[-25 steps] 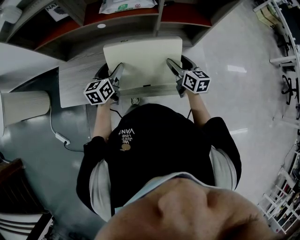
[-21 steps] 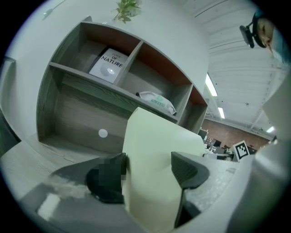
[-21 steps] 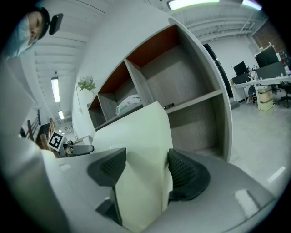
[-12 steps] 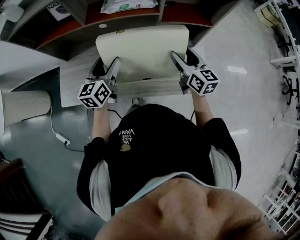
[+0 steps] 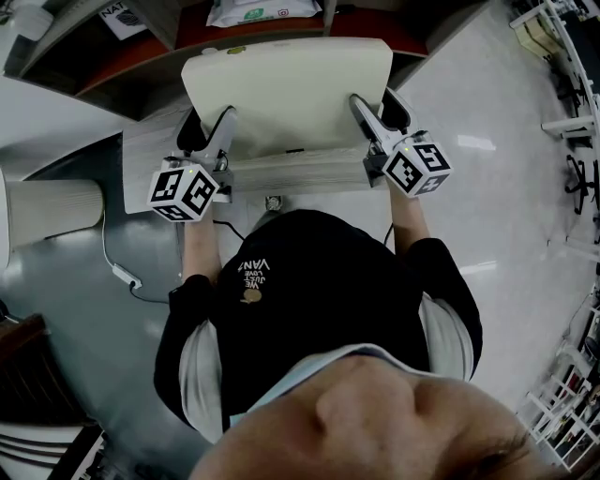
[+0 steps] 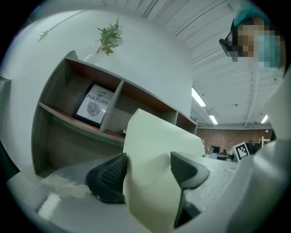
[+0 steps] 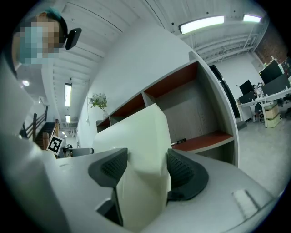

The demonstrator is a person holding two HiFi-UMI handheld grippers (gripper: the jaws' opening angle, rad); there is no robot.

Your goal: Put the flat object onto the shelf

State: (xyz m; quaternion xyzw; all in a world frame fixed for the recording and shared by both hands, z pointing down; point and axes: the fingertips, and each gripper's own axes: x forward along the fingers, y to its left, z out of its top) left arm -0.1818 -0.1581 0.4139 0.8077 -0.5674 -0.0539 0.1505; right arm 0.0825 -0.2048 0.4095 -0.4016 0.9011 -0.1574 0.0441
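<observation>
The flat object (image 5: 286,89) is a cream, padded-looking board, lifted off the grey table (image 5: 150,169) with its far edge over the front of the shelf (image 5: 234,36). My left gripper (image 5: 208,128) grips its left edge, and in the left gripper view both dark pads (image 6: 109,175) sit against the board (image 6: 154,145). My right gripper (image 5: 377,108) holds the right edge. Its jaws are closing, with the board (image 7: 136,136) pinched between the ribbed pads (image 7: 182,170). The board tilts up toward the shelf compartments (image 7: 204,139).
A white package (image 5: 253,11) lies in a shelf compartment just beyond the board. A framed print (image 6: 93,105) leans in the left compartment, and a plant (image 6: 108,35) stands on top. A dark pen (image 7: 178,142) lies on the right shelf board. A beige cylinder (image 5: 47,211) lies to the left.
Both grippers have carried the board forward and upward from the table toward the shelf. Its far edge now reaches the shelf front, and the grippers stand a little farther apart.
</observation>
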